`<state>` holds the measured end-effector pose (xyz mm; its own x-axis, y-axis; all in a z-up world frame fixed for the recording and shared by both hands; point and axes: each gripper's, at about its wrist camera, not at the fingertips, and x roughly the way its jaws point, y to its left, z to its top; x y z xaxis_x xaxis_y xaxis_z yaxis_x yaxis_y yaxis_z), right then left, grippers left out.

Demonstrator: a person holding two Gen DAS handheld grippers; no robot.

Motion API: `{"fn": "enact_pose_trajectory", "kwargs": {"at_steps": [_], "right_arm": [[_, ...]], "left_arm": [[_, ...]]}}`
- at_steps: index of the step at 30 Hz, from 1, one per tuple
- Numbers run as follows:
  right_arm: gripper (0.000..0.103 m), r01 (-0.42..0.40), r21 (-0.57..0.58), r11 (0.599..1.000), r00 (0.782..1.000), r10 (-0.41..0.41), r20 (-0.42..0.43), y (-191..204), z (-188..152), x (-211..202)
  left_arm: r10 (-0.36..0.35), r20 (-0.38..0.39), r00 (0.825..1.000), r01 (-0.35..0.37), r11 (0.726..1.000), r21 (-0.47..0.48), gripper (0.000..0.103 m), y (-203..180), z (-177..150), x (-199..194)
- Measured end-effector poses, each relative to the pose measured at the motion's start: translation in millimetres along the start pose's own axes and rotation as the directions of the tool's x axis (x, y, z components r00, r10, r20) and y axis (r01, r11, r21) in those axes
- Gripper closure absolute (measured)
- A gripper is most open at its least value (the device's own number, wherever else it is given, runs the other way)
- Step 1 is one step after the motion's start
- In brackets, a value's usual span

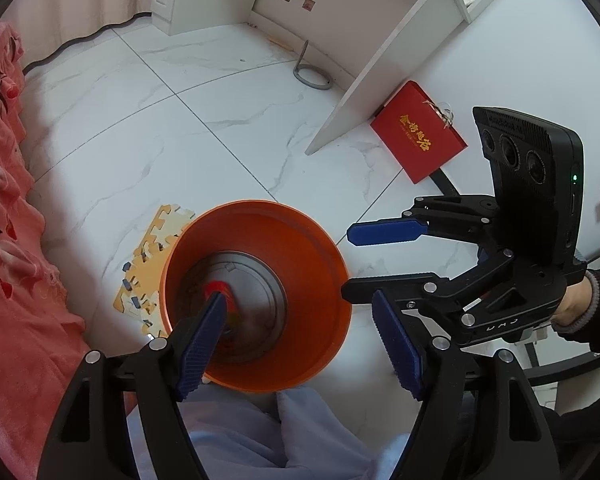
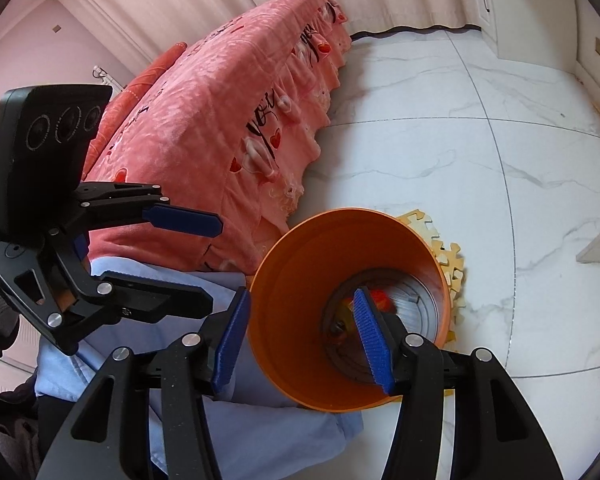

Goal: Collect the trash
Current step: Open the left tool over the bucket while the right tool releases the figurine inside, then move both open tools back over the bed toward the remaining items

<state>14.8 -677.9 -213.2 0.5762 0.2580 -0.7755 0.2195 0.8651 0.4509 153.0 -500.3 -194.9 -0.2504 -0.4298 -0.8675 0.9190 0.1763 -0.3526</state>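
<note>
Both tongs spread over the orange bin [image 1: 256,300]

My left tongs [image 1: 300,332] and right tongs [image 2: 304,340] grip nothing; a careless dip could clip the rim, tipping the bin and spilling the red trash [image 1: 218,288].

- The bin [image 1: 256,296] was orange, inside and out, with a grey ringed bottom.
- The trash [image 1: 220,290] in it showed red and a bit of yellow, blurred.
- The floor [image 1: 204,92] was white tile with grey marble veins and thin dark joints.
- The bedspread [image 2: 220,128] was salmon pink, patterned with black script and small red hearts.
- The puzzle mat [image 1: 152,248] was pale yellow with jigsaw edges.
- The box [image 1: 418,132] on the far right was red with gold lettering.
- The cloth [image 2: 180,360] near the bin was light blue.
- The left tool [image 1: 300,350] and the right tool [image 2: 304,344] were black, with ribbed blue pads [image 1: 200,350].
</note>
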Motion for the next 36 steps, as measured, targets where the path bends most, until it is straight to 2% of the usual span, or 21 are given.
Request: {"fn": "enact_pose_trajectory", "kwargs": {"at_steps": [9, 15, 18, 21, 23, 27, 29, 36], "right_arm": [[0.049, 0.005, -0.002, 1.000, 1.000, -0.005, 0.018, 7.2, -1.0, -10.1], [0.049, 0.007, -0.028, 1.000, 0.999, -0.005, 0.046, 22.3, 2.4, -24.2], [0.049, 0.000, -0.046, 0.999, 0.998, 0.003, 0.066, 35.5, 4.7, -33.8], [0.042, -0.010, -0.067, 0.998, 0.996, 0.016, 0.086, 51.4, 6.8, -43.0], [0.040, -0.018, -0.090, 0.996, 0.994, 0.028, 0.105, 66.1, 9.2, -50.4], [0.040, -0.040, -0.143, 0.989, 0.991, 0.058, 0.121, 97.8, 12.9, -60.4], [0.039, -0.058, -0.175, 0.983, 0.989, 0.081, 0.127, 115.7, 14.3, -64.2], [0.035, -0.111, -0.287, 0.952, 0.981, 0.151, 0.119, 181.2, 17.9, -65.2]], "left_arm": [[0.016, 0.003, 1.000, -0.016, 1.000, 0.011, 0.028, -3.3, -2.8, -3.6], [0.039, 0.033, 0.999, -0.040, 0.999, 0.007, 0.028, -7.4, -9.8, -21.5], [0.075, 0.056, 0.996, -0.076, 0.997, 0.009, 0.023, -10.6, -17.2, -36.7], [0.093, 0.085, 0.992, -0.093, 0.996, -0.007, 0.021, -13.6, -26.0, -55.6], [0.125, 0.114, 0.986, -0.124, 0.992, -0.013, 0.015, -17.9, -35.0, -71.0], [0.162, 0.155, 0.975, -0.159, 0.987, -0.031, 0.013, -25.1, -53.9, -101.1], [0.196, 0.177, 0.964, -0.191, 0.981, -0.046, 0.009, -29.2, -66.5, -118.2], [0.272, 0.236, 0.933, -0.245, 0.960, -0.138, 0.009, -32.8, -112.6, -164.8]]}}
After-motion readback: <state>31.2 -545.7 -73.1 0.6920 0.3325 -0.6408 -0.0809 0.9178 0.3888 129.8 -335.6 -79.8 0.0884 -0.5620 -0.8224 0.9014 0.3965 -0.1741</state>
